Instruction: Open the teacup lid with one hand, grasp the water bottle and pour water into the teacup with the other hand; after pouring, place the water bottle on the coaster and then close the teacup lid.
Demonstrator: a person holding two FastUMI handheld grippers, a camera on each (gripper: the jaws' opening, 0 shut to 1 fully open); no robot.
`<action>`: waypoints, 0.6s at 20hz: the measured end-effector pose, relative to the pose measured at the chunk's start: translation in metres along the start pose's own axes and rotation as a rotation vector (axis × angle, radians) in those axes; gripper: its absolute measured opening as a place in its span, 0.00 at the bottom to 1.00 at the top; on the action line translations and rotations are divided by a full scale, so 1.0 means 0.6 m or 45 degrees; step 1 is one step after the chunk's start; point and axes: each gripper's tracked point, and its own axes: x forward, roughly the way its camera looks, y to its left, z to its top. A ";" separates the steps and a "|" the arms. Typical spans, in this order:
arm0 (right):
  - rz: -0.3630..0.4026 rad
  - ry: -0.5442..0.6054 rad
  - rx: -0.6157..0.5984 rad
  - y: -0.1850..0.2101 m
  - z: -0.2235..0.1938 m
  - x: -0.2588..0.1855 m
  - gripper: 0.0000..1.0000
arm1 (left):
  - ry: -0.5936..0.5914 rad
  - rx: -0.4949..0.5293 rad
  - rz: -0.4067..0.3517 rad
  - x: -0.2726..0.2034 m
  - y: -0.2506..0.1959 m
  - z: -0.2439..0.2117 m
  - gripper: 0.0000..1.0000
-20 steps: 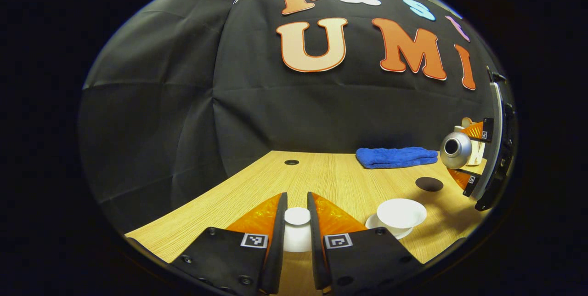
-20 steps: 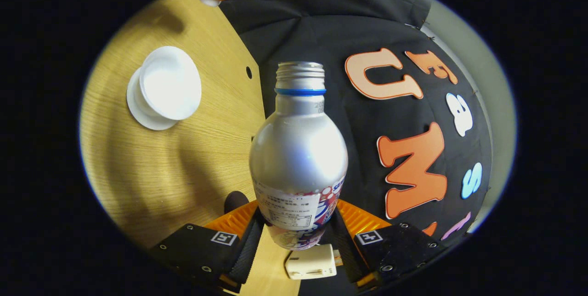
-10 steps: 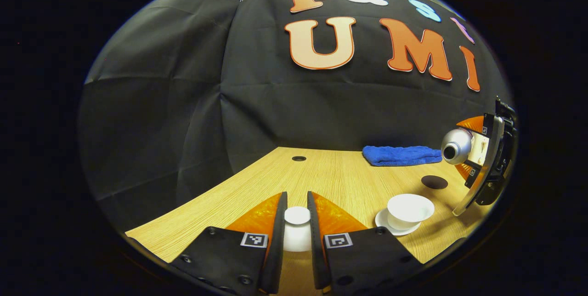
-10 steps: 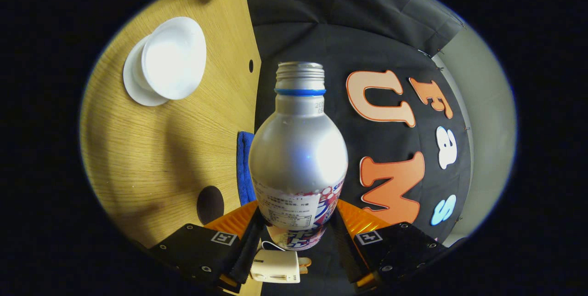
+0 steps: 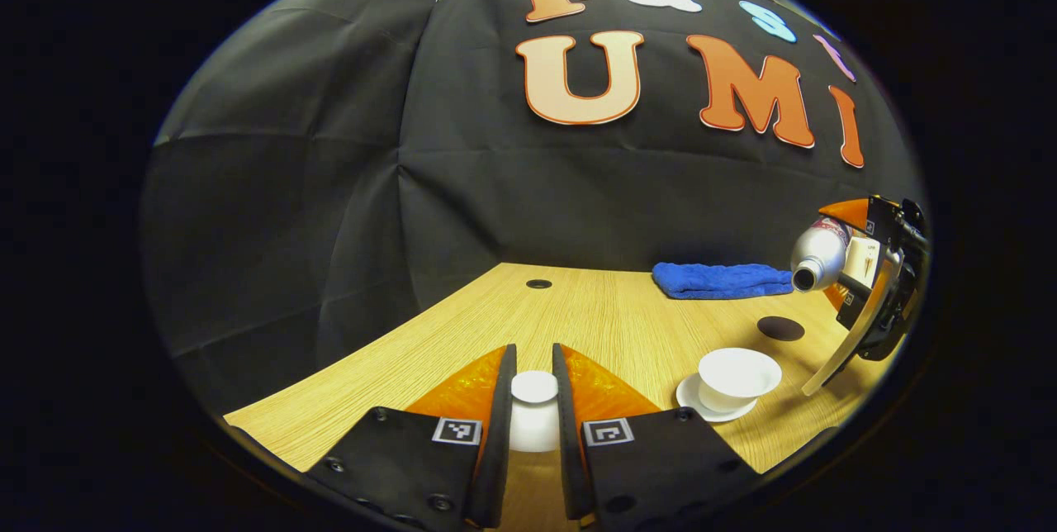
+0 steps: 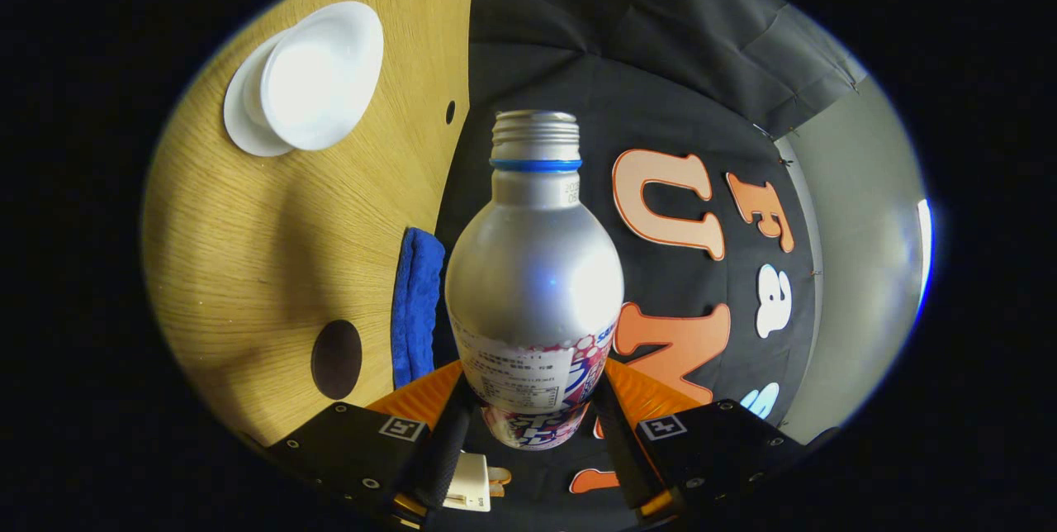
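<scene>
My right gripper (image 6: 528, 425) has its fingers closed on the lower body of the water bottle (image 6: 533, 284); both press the labelled part, one on each side. The bottle is uncapped and lies roughly level, its long axis running from my fingers out to the mouth. In the left gripper view the bottle (image 5: 813, 255) hangs in the air with its mouth turned toward the teacup (image 5: 737, 375), above it and off to one side, well apart from the rim.

The teacup (image 6: 318, 78) stands open on its saucer (image 6: 239, 115) on the counter (image 6: 248, 251). My left gripper (image 5: 534, 425) has its fingers closed on the teacup lid (image 5: 534, 412), held off to the side, clear of the cup.

The coaster (image 6: 336, 358), a dark disc, lies near the bottle's base end, beside the blue towel (image 6: 413, 309). The right hand is much the nearer to it.

Judgement: whether water is already in the cup I cannot tell. The next move turns on swinging the bottle's axis upright, base downward, over the coaster.
</scene>
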 end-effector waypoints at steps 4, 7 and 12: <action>-0.020 -0.008 -0.063 -0.008 0.002 0.007 0.79 | -0.002 -0.001 0.001 0.002 0.004 0.001 0.31; -0.030 -0.018 -0.090 -0.012 0.005 0.016 0.78 | -0.003 -0.001 0.001 0.002 0.005 0.005 0.31; -0.076 -0.030 -0.122 -0.041 0.007 0.027 0.79 | -0.016 -0.003 0.006 0.005 0.012 0.010 0.31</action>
